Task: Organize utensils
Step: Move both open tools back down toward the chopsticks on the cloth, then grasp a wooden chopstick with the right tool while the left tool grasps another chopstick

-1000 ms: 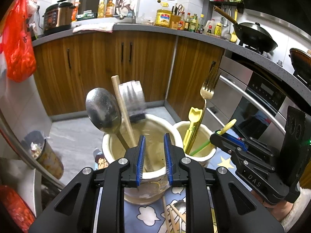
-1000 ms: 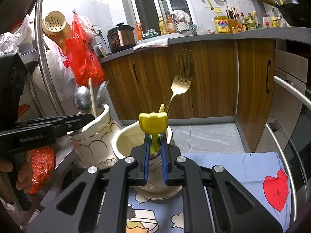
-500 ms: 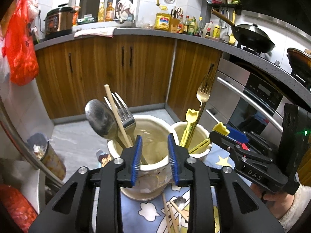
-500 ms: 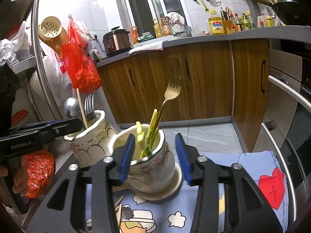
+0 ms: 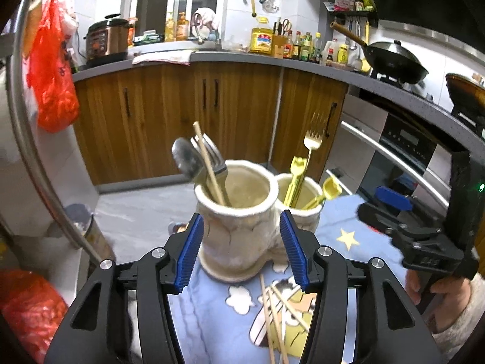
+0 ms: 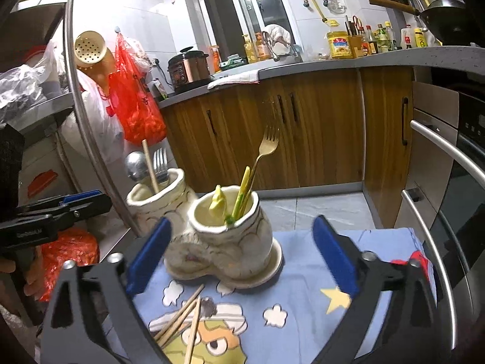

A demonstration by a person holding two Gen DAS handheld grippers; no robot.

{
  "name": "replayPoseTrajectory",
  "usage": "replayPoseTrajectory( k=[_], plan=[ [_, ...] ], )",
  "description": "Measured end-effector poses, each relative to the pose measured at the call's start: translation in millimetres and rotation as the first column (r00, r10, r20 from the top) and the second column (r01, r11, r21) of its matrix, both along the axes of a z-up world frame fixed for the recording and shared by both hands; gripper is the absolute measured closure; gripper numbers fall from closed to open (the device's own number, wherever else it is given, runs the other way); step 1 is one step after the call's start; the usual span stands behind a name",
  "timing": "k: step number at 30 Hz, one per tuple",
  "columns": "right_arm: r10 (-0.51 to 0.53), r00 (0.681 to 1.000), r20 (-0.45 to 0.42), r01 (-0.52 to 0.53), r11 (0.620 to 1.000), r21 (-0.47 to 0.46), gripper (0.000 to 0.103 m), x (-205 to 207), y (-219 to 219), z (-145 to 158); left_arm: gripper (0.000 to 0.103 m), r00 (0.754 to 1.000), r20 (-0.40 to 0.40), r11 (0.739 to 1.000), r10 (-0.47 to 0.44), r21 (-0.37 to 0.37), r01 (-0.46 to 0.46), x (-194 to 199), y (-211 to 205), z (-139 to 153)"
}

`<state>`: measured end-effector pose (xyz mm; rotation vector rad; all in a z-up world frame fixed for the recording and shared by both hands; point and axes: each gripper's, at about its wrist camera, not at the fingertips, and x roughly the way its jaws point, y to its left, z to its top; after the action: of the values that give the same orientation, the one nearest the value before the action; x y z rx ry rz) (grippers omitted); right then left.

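Two cream ceramic holders stand side by side on a blue cartoon cloth (image 5: 212, 312). The left holder (image 5: 239, 230) holds a steel spoon (image 5: 185, 157), a steel fork and one wooden chopstick. The right holder (image 6: 233, 236) holds a gold fork (image 6: 263, 154) and yellow plastic utensils (image 6: 219, 201). Several loose wooden chopsticks (image 6: 185, 318) lie on the cloth in front of them. My left gripper (image 5: 241, 251) is open and empty, its pads either side of the left holder. My right gripper (image 6: 239, 254) is open wide and empty, just short of the right holder.
The table's far edge drops to a tiled floor with wooden cabinets (image 5: 212, 103) behind. An oven (image 6: 454, 200) is at the right. A metal rack pole (image 6: 88, 133) and red bags (image 6: 133, 112) stand at the left. A bin (image 5: 81, 224) sits on the floor.
My right gripper let go of the yellow utensil, now in the right holder, opened wide and drew back. My left gripper opened and also pulled back and away from the left holder.
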<state>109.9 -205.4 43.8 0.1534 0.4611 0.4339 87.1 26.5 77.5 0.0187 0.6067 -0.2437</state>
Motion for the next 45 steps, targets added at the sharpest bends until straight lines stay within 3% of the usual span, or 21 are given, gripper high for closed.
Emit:
replayPoseTrajectory(
  k=[2, 3, 12, 18, 22, 27, 30, 35, 40, 45],
  plan=[
    [0.008, 1.000, -0.013, -0.008, 1.000, -0.021, 0.005, -8.3, -0.2, -2.8, 0.018, 1.000, 0.001, 0.999, 0.022, 0.026, -0.022, -10.1, 1.0, -6.0],
    [0.011, 1.000, -0.026, -0.012, 0.999, -0.040, 0.005, -12.1, 0.2, -5.5, 0.010, 0.999, 0.013, 0.999, 0.034, 0.033, -0.035, -15.2, 2.1, -8.1],
    [0.051, 0.984, -0.173, -0.075, 0.987, -0.139, 0.005, -29.0, 9.8, -43.7, 0.010, 0.992, -0.100, 0.997, 0.078, 0.027, -0.075, -35.9, 14.4, -61.9],
    [0.114, 0.949, -0.293, -0.178, 0.963, -0.200, 0.006, -33.6, 35.2, -74.1, 0.010, 0.976, -0.178, 0.992, 0.125, 0.028, -0.121, -39.3, 20.0, -102.0],
    [0.140, 0.922, -0.361, -0.230, 0.949, -0.218, 0.006, -32.7, 52.0, -86.7, 0.010, 0.979, -0.152, 0.989, 0.137, 0.084, -0.125, -42.2, 16.7, -111.4],
    [0.165, 0.913, -0.372, -0.274, 0.926, -0.261, 0.023, -38.0, 70.3, -93.2, 0.010, 0.981, -0.167, 0.991, 0.096, 0.108, -0.078, -42.8, 6.3, -120.0],
    [0.192, 0.899, -0.395, -0.313, 0.911, -0.270, 0.041, -41.1, 79.0, -97.5, 0.012, 0.981, -0.168, 0.989, 0.095, 0.131, -0.073, -43.4, 1.6, -122.1],
    [0.201, 0.886, -0.418, -0.347, 0.885, -0.309, 0.068, -45.4, 87.8, -103.9, 0.012, 0.978, -0.193, 0.993, 0.085, 0.092, -0.068, -41.3, 7.0, -123.4],
    [0.217, 0.873, -0.436, -0.376, 0.869, -0.320, 0.075, -52.4, 89.7, -104.1, 0.012, 0.977, -0.202, 0.995, 0.075, 0.075, -0.061, -40.5, 8.6, -123.7],
    [0.209, 0.882, -0.423, -0.371, 0.861, -0.348, 0.078, -54.7, 90.8, -105.9, 0.012, 0.976, -0.211, 0.997, 0.053, 0.074, -0.038, -40.2, 5.0, -125.2]
  ],
)
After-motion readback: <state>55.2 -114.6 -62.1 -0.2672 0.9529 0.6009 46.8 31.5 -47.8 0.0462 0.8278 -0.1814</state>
